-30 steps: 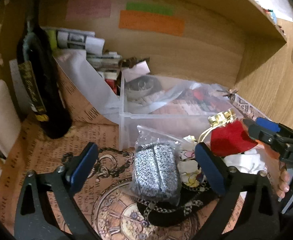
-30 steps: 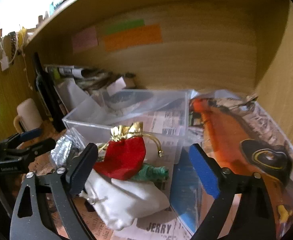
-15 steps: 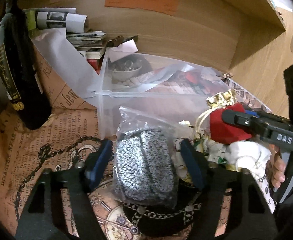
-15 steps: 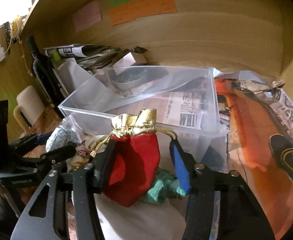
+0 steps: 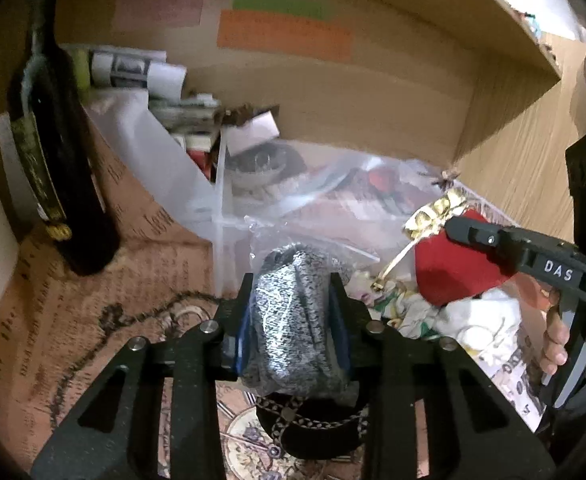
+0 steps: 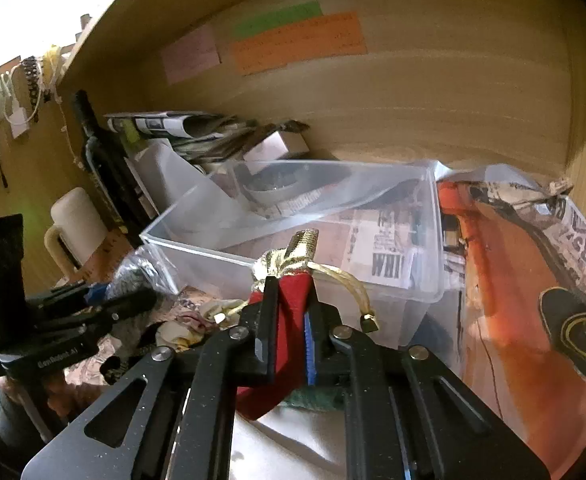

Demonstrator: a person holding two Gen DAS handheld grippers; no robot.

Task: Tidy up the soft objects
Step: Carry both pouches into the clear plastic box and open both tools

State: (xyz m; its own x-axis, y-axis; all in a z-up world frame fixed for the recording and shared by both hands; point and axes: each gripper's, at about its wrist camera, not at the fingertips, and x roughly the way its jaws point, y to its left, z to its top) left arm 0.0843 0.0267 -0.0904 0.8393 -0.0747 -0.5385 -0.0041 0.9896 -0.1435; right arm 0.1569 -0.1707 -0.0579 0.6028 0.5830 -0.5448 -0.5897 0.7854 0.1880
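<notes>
Wood alcove, paper-covered desk [image 5: 53, 320], coloured notes on the back wall.

Grey knit [image 5: 293, 320] sealed in clear plastic, lying at the pile's left end, just in front of the bin [image 6: 293, 264]. My left claw [image 5: 293, 324] is clamped across its middle. I judge it light and squashy, but the film looks slick, so a mid-body hold suits better than the loose bag top.

Red pouch [image 6: 289, 320], gold-trimmed, sits pinched in my right claw [image 6: 289, 328], jaws nearly together on the cloth below the drawstring neck. Limp, light; cord ends dangle and could snag.

Under them: white cloth [image 5: 481, 320], a green knit [image 6: 313, 398], a printed rag [image 5: 393, 308]. Bin mouth open behind. Dark bottle [image 5: 57, 160] stands far left.
</notes>
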